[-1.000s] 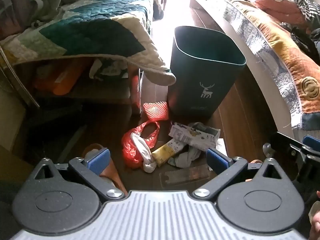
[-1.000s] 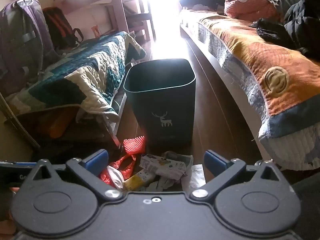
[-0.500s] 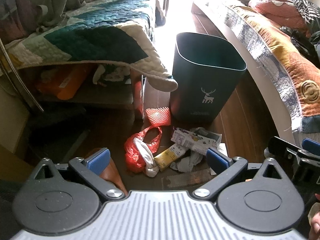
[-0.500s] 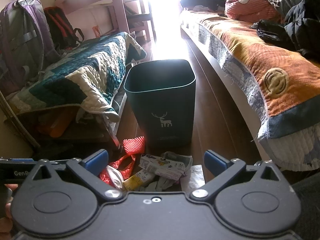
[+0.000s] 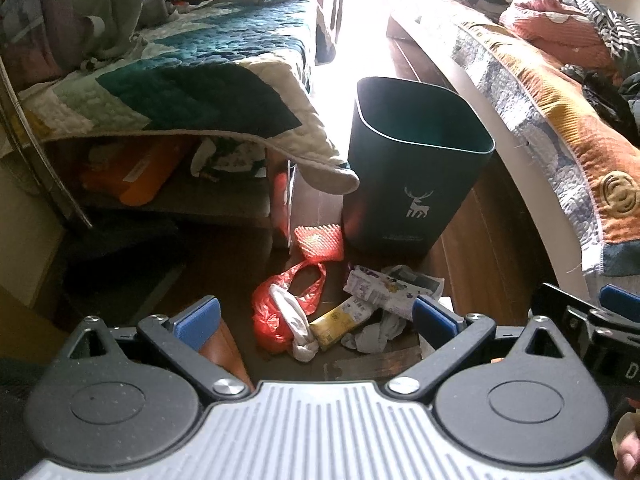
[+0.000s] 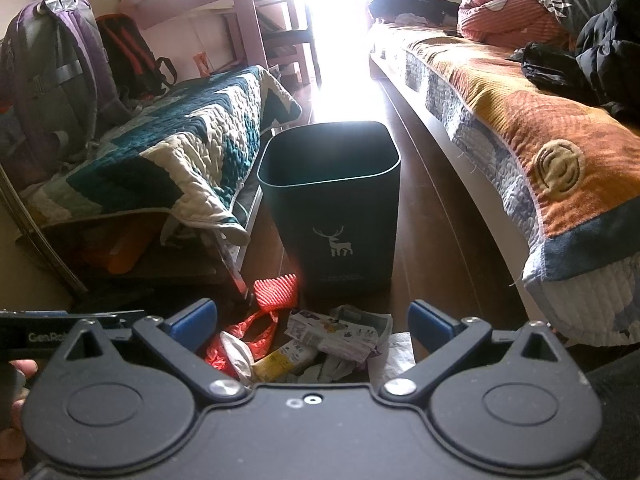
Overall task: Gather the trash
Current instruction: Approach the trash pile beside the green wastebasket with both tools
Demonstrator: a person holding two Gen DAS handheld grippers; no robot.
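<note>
A dark green bin (image 5: 416, 168) with a white deer mark stands on the wooden floor, also in the right wrist view (image 6: 336, 204). In front of it lies a heap of trash: a red plastic bag (image 5: 280, 312) with a white rag, a red ribbed piece (image 5: 320, 242), a yellow wrapper (image 5: 344, 320), crumpled printed paper (image 5: 392, 286) and grey tissue. The heap shows in the right wrist view (image 6: 320, 340) too. My left gripper (image 5: 316, 318) is open and empty above the heap. My right gripper (image 6: 312, 324) is open and empty, to the right of the left one.
A low bed with a teal and cream quilt (image 5: 180, 92) stands at left, with orange items under it. A long bed with an orange blanket (image 6: 520, 120) runs along the right. Backpacks (image 6: 52, 80) lean at far left. A brown object (image 5: 224, 344) lies by my left finger.
Both grippers have lifted and drawn back slightly, so the bin and heap sit a little lower in view. Both stay open and empty.
</note>
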